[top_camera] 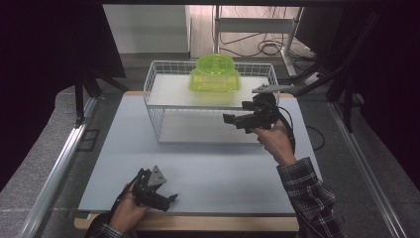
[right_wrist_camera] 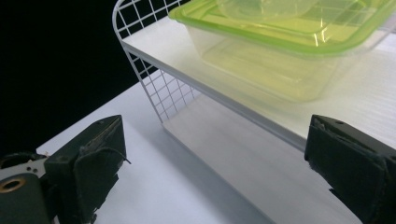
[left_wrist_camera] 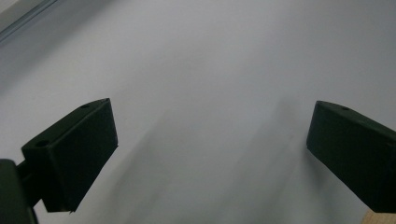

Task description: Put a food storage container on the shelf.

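Item: green container (top_camera: 215, 79), translucent, lidded, with a round green tub (top_camera: 215, 63) stacked on its lid; location, upper shelf of a white wire rack (top_camera: 163, 106) on the desk (top_camera: 213, 168), just ahead of and above the right gripper (top_camera: 229, 119). Right gripper: raised at the rack's front right, jaws wide apart, nothing between them. Left gripper (top_camera: 171, 200): low over the desk's near edge, well apart from the rack, jaws spread, bare desk surface ahead.
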